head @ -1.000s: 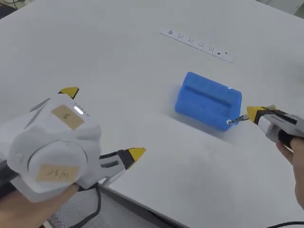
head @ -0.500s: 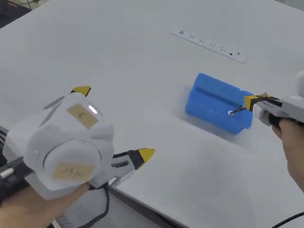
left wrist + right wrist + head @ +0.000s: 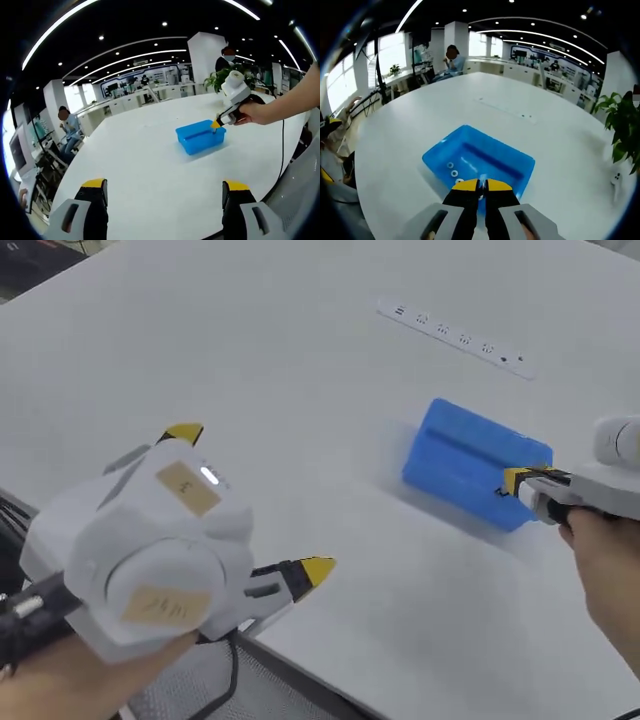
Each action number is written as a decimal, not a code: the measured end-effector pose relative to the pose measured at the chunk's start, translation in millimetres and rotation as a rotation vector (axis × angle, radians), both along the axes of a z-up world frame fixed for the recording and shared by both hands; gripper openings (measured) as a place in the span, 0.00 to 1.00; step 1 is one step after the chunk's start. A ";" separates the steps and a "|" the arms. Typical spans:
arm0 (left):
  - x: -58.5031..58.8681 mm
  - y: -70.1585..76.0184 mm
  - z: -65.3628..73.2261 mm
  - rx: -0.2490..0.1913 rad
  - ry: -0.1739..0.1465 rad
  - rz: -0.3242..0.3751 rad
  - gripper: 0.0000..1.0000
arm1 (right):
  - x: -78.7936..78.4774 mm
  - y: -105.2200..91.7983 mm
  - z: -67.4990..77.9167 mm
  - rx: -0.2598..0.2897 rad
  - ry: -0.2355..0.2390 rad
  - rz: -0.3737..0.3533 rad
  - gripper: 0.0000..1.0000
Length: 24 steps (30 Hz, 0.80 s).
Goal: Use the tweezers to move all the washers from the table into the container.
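The white table (image 3: 250,360) carries the blue container (image 3: 487,159), well ahead of the left gripper (image 3: 250,500), whose jaws stand wide apart and empty. The right gripper (image 3: 481,186), jaws pinched on the tweezers (image 3: 481,194), hangs over the container's near wall. Three washers (image 3: 454,173) lie inside. Letting go this close to the wall could bounce a washer out, though I cannot tell whether the tweezers carry one.

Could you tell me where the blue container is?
Head view: the blue container sits right of centre on the table, between the power strip and the right tongs.
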<state>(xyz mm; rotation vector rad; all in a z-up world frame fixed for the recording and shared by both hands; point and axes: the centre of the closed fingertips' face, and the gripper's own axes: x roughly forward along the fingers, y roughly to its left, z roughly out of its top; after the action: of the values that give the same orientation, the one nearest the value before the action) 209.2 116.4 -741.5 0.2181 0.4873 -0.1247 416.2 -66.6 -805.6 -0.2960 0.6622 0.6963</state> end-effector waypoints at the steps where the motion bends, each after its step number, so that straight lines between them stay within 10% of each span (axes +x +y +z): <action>1: 0.1 0.0 -0.2 -0.001 0.001 0.001 0.98 | -0.5 -0.5 -0.5 -0.003 0.011 0.000 0.00; 13: -0.2 0.4 0.6 -0.002 -0.005 0.005 0.98 | 0.6 -0.9 1.1 0.025 0.033 -0.012 0.01; 24: -0.9 -0.5 8.4 0.006 -0.029 0.002 0.98 | -9.0 -5.7 51.8 0.133 -0.027 -0.018 0.01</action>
<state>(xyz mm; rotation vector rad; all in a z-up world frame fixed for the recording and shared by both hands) 208.3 115.9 -733.0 0.2250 0.4591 -0.1183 407.2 -72.2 -753.7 -0.1766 0.5891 0.7145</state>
